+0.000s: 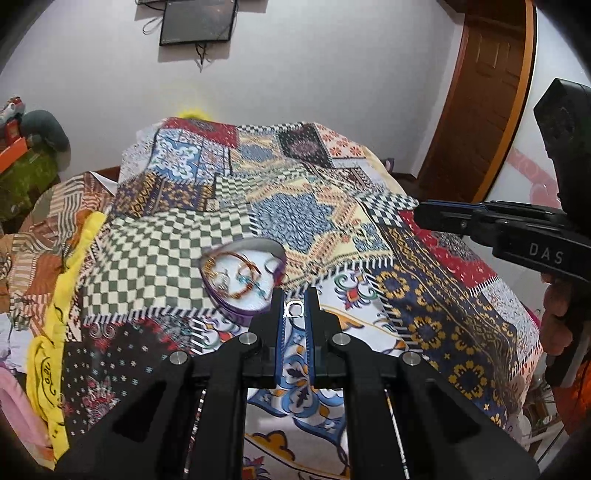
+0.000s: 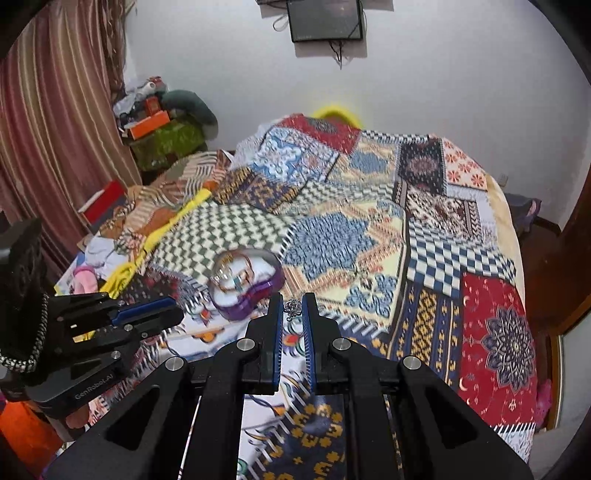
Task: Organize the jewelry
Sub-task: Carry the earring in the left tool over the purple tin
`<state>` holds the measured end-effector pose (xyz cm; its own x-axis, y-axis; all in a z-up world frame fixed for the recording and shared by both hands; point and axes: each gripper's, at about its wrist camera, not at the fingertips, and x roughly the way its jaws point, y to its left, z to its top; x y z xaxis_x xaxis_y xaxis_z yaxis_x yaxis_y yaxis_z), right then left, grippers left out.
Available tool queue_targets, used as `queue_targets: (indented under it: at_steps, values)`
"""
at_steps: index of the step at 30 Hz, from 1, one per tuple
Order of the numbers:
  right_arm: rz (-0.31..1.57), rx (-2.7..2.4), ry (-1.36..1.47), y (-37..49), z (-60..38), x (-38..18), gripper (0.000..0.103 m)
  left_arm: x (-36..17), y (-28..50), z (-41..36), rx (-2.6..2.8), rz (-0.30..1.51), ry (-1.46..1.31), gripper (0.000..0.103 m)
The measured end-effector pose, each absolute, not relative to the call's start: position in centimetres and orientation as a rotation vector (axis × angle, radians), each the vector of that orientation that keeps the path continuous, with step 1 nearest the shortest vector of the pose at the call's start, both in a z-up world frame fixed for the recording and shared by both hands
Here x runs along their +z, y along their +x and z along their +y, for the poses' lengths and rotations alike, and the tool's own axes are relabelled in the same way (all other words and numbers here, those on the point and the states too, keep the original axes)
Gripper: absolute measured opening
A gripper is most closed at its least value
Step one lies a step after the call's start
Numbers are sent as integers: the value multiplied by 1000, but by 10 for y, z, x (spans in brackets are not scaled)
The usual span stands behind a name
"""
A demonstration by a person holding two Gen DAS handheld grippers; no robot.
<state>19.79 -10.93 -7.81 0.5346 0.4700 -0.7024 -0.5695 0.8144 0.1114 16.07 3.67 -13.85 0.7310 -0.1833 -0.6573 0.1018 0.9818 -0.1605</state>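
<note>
A purple heart-shaped jewelry box (image 1: 240,280) lies open on the patchwork bedspread (image 1: 314,206), with bangles, rings and other pieces inside. My left gripper (image 1: 294,309) is shut on a silver ring (image 1: 294,308), held just right of the box's near edge. My right gripper (image 2: 293,308) is shut on a small silver ornate piece (image 2: 293,307), just right of the box (image 2: 245,284). The right gripper also shows in the left wrist view (image 1: 443,218), and the left one in the right wrist view (image 2: 147,314).
A yellow cloth (image 1: 70,295) and piled clothes lie along the bed's left side. A cluttered shelf with an orange box (image 2: 147,125) stands by the curtain (image 2: 55,129). A wooden door (image 1: 487,92) is at the right. A dark frame (image 1: 199,20) hangs on the wall.
</note>
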Motion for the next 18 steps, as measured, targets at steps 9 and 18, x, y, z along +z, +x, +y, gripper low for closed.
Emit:
queue_targets:
  at_steps: [9, 18]
  values:
    - [762, 663, -128, 204, -88, -67, 9, -129, 167, 58, -111, 702, -136, 8]
    - [789, 700, -125, 221, -62, -75, 9, -133, 185, 77, -81, 702, -152, 8]
